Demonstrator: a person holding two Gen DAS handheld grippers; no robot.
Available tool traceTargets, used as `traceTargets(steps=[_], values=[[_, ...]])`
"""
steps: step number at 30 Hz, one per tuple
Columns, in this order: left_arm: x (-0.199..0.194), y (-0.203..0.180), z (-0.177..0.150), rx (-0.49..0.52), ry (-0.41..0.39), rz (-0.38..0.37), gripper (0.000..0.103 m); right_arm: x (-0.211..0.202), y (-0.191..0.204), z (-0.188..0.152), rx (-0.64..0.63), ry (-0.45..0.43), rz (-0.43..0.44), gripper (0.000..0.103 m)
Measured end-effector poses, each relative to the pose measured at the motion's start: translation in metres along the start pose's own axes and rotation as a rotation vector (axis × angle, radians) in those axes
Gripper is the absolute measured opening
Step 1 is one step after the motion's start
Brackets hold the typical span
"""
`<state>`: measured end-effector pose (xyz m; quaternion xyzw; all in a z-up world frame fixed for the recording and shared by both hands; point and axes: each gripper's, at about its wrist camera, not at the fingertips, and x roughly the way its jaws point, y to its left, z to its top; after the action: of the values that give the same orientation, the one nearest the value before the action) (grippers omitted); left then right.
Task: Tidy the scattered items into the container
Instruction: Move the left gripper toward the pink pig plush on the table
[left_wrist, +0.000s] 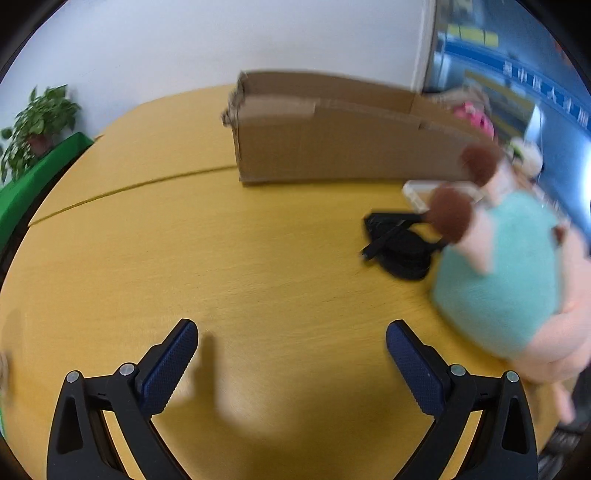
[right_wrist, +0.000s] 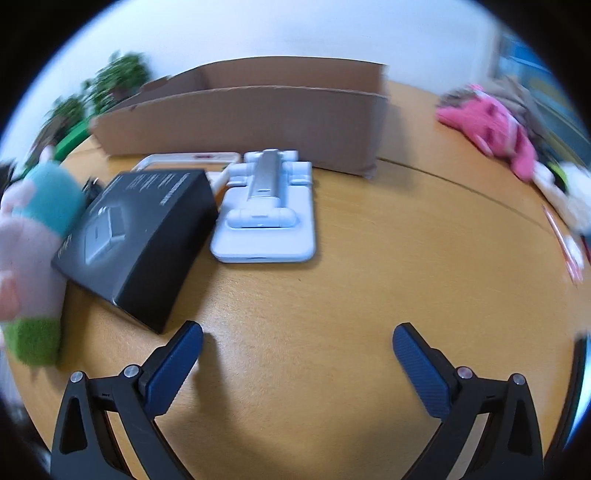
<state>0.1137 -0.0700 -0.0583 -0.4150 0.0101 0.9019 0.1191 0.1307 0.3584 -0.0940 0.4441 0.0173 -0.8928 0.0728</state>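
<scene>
In the left wrist view, the left gripper (left_wrist: 291, 363) hovers over the bare wooden counter (left_wrist: 221, 258) at the bottom of the frame, its fingers (left_wrist: 170, 365) wide apart and empty. The cardboard box (left_wrist: 332, 147) stands in the upper middle. At the right edge lies a plush toy (left_wrist: 498, 277) in a teal dress, with a black cable bundle (left_wrist: 399, 243) just left of it.

In the right wrist view, the right gripper (right_wrist: 297, 367) also has its fingers spread, holding nothing. A black box (right_wrist: 140, 236) and a white phone stand (right_wrist: 266, 218) lie centre-left before the cardboard box (right_wrist: 258, 125); a pink plush (right_wrist: 491, 129) sits upper right.
</scene>
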Motion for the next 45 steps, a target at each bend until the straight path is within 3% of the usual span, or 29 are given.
traceTargets(steps=[5,10,14,21,36,45], values=[[-0.072,-0.037,0.011,-0.077,-0.157,-0.085,0.103,-0.072,0.044,0.003,0.043,-0.181,0.158,0.102],[-0.092,-0.080,0.029,-0.085,-0.173,-0.216,0.103,-0.103,0.123,0.004,-0.098,-0.249,0.181,0.102],[-0.093,-0.101,0.028,-0.096,-0.162,-0.271,0.103,-0.099,0.157,0.001,-0.114,-0.199,0.228,0.102],[-0.081,-0.100,0.023,-0.190,-0.101,-0.252,0.103,-0.104,0.189,-0.013,-0.177,-0.170,0.249,0.102],[-0.059,-0.084,0.030,-0.247,-0.079,-0.315,0.103,-0.094,0.194,-0.010,-0.182,-0.131,0.223,0.102],[-0.038,-0.073,0.030,-0.266,-0.054,-0.356,0.103,-0.073,0.198,-0.003,-0.183,-0.087,0.259,0.102]])
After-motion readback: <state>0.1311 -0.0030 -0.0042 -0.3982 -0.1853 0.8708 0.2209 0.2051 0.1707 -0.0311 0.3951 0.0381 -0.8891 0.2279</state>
